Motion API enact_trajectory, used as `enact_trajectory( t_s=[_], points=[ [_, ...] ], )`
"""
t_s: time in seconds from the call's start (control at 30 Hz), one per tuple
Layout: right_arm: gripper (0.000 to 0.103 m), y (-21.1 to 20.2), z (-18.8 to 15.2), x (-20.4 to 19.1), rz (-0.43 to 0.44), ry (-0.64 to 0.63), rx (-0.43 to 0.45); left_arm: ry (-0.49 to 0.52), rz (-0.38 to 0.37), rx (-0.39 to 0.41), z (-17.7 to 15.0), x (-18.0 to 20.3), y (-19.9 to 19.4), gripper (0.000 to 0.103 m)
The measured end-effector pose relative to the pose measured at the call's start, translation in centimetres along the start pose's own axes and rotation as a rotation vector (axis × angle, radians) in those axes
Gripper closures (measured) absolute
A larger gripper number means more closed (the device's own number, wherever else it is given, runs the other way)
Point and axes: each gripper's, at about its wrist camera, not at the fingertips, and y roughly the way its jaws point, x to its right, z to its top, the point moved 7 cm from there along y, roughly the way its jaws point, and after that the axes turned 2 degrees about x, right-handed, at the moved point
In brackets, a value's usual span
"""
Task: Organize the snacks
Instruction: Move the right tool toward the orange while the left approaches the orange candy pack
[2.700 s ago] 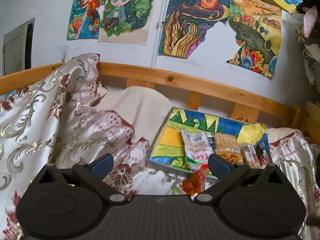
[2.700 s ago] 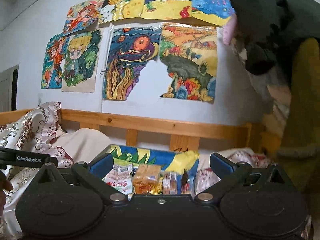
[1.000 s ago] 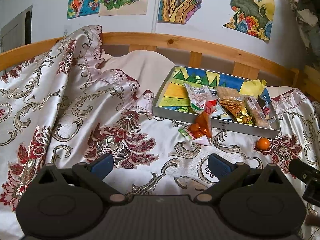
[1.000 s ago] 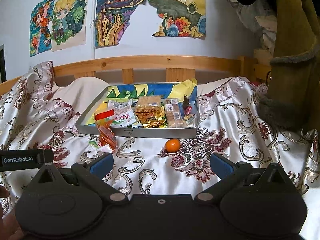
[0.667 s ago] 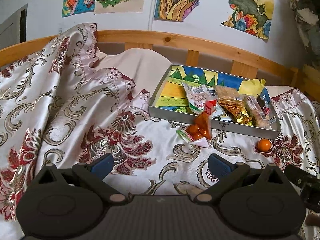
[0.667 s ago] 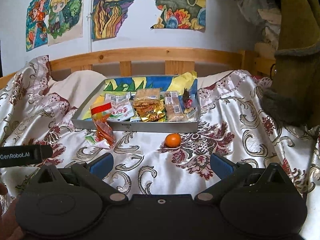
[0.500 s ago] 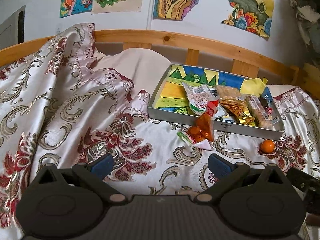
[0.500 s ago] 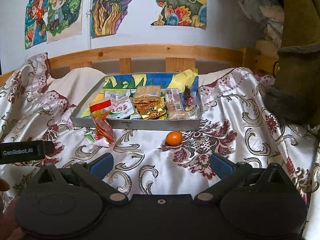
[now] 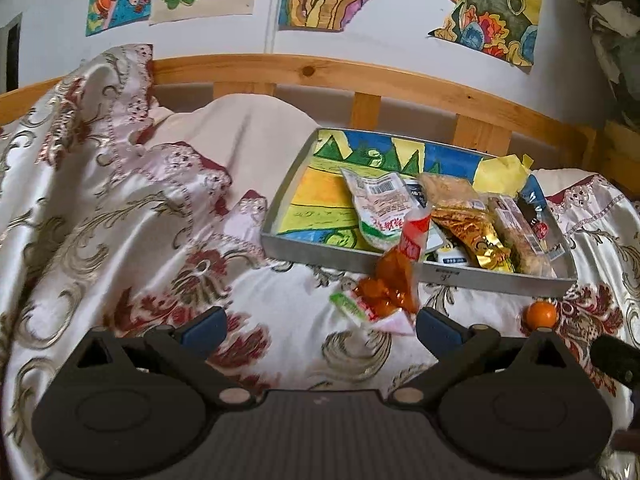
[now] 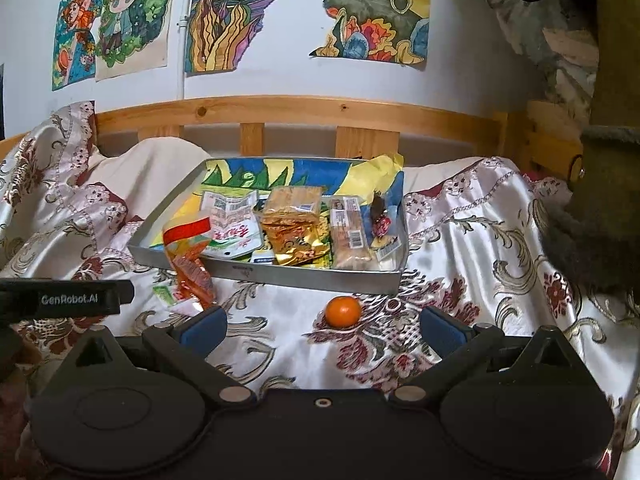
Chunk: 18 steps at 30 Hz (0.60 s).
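Note:
A grey metal tray (image 9: 400, 262) (image 10: 288, 274) with a painted lining sits on the bed and holds several snack packets. An orange and red packet (image 9: 394, 276) (image 10: 188, 258) leans over the tray's front wall onto the bedspread, and a small green and white packet (image 9: 352, 307) (image 10: 164, 294) lies beside it. A mandarin (image 9: 541, 314) (image 10: 342, 311) rests on the cloth in front of the tray. My left gripper (image 9: 320, 326) is open just short of the leaning packet. The right gripper (image 10: 323, 326) is open, with the mandarin a little ahead between its fingers.
A satin floral bedspread (image 9: 120, 220) is heaped at the left. A wooden rail (image 10: 304, 114) runs behind the tray under wall drawings. Dark hanging clothes (image 10: 600, 200) crowd the right side. The left gripper's body (image 10: 64, 298) shows in the right wrist view.
Both grippers have tilted down from the wall and moved closer to the tray. The leaning packet and the mandarin now appear larger and nearer the fingertips. Both stay open.

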Motion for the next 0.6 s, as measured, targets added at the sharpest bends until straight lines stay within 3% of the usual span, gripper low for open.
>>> enact_trajectory(
  t_s=[0.13, 0.4, 0.6],
  points=[
    [0.001, 0.8, -0.1, 0.4, -0.012, -0.008, -0.003, -0.004, -0.012, 0.009, 0.5, 0.3, 1.3, 0.001],
    [0.001, 4.0, -0.5, -0.2, 0.061, -0.107, -0.032, -0.018, -0.046, 0.017, 0.5, 0.5, 3.0, 0.001],
    [0.001, 6.3, -0.1, 1.3, 0.008, -0.074, 0.003, -0.022, -0.064, -0.012, 1.1, 1.2, 5.1, 0.001]
  ],
)
